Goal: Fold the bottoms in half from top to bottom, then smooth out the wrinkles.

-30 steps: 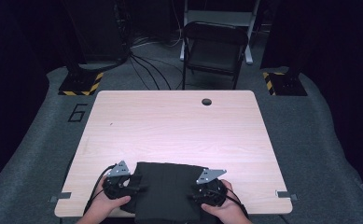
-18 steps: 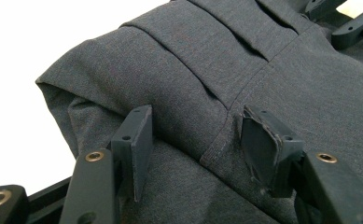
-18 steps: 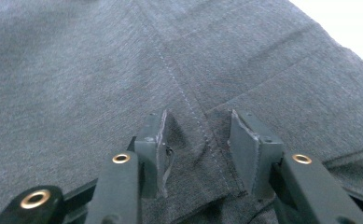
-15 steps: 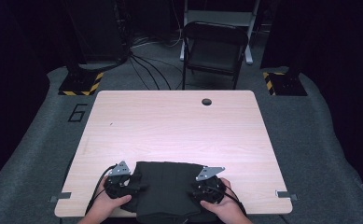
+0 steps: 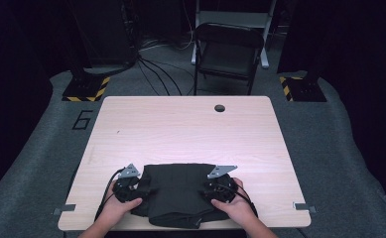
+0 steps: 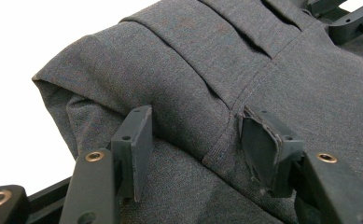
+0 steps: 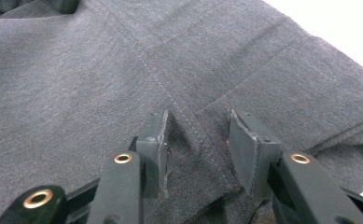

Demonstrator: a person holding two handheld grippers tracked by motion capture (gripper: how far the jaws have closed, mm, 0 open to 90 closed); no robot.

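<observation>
Both tongs are pressed down onto the folded dark cloth (image 5: 178, 191) on the worktop (image 5: 190, 129). The left tongs (image 6: 193, 140) sit half open with a ridge of fabric bunched between the jaws. The right tongs (image 7: 198, 140) have just been closing over a stitched seam, pads not clamped yet.

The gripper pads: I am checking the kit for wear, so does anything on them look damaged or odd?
Yes. On the left gripper, the right-hand pad has a ragged, peeling front edge. On the right gripper, both pads look chipped along their edges. The folded dark grey garment itself looks intact.

A dim lab or studio is suggested: a table (image 5: 190, 129) on grey carpet (image 5: 41, 163), hazard-striped stands (image 5: 86, 88), cables (image 5: 156, 69), a far chair (image 5: 227, 52).
</observation>
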